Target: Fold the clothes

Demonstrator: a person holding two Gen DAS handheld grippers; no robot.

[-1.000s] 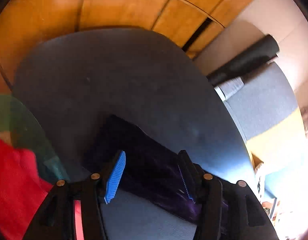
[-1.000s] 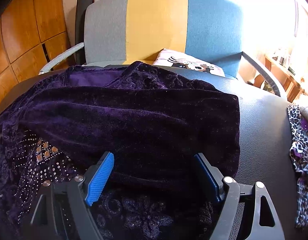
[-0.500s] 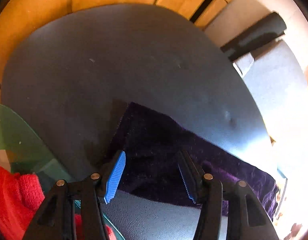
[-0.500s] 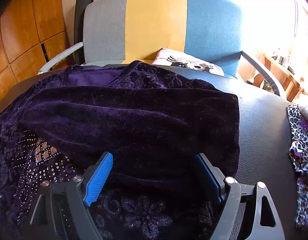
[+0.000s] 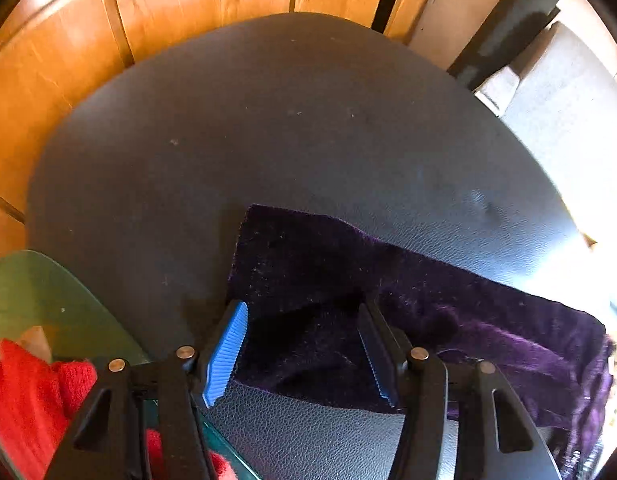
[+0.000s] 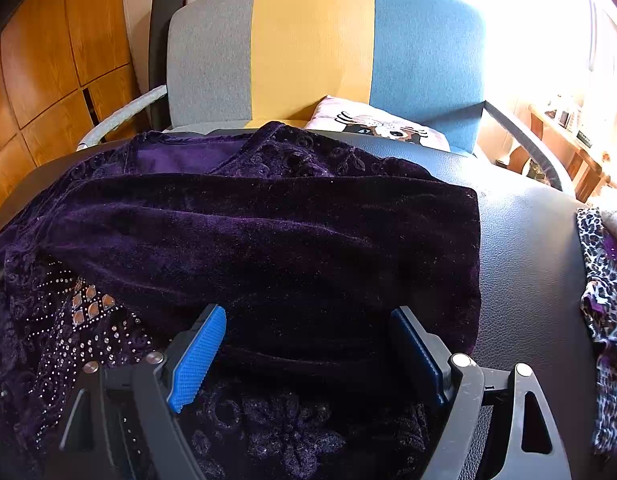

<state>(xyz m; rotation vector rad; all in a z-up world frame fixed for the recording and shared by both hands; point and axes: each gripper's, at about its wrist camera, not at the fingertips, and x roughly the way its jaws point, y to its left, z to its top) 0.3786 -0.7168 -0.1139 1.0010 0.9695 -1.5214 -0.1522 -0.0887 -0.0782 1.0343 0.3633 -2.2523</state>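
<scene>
Left wrist view: your left hand-held gripper (image 5: 302,344) sits at lower centre with its jaws spread wide, holding nothing. Between and beyond its blue ribbed pads (image 5: 226,354) lies a corner of the dark purple velvet garment (image 5: 348,280), flat on the dark grey leather-textured bench (image 5: 268,128). A red knitted cloth (image 5: 32,404) fills the lower left corner, beside a green glass edge (image 5: 48,300).

Right wrist view: your right hand-held gripper (image 6: 308,354) is likewise wide open and empty at lower centre, over the garment (image 6: 268,248). The garment covers centre and left of the frame, with a folded layer across the middle and rhinestone trim (image 6: 88,308) at lower left. A leopard-print cloth (image 6: 604,280) lies at the right edge, apart from the garment. A grey, yellow and blue chair back (image 6: 312,48) stands at the top.
</scene>
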